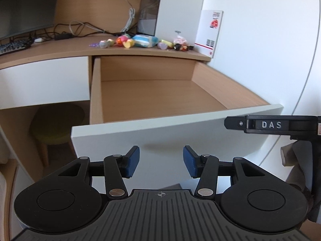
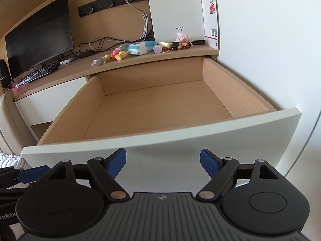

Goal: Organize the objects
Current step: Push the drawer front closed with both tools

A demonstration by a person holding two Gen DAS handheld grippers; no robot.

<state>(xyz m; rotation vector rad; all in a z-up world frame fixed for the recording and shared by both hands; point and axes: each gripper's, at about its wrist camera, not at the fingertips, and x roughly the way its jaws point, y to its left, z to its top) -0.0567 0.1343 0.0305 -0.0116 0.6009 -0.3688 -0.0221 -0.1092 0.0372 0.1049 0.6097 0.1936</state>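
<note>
A wooden drawer (image 1: 156, 92) (image 2: 160, 104) stands pulled out from under the desk, its inside bare. On the desk top behind it lies a row of small toys (image 1: 124, 41) (image 2: 118, 55), a blue-white tissue pack (image 1: 143, 40) (image 2: 140, 47) and little dolls (image 1: 180, 46) (image 2: 181, 45). My left gripper (image 1: 161, 161) hangs open in front of the drawer's white front panel, nothing between its blue pads. My right gripper (image 2: 163, 163) is open wider, also just before the panel and empty. Part of the right gripper (image 1: 270, 125) shows at the right edge of the left wrist view.
A monitor (image 2: 40, 34) and keyboard (image 2: 36, 75) sit at the desk's left, with cables (image 2: 96, 44) behind. A white box marked aigo (image 2: 176, 10) and a white-red card (image 2: 210, 18) stand at the back right by the wall. A stool (image 1: 56, 124) is under the desk.
</note>
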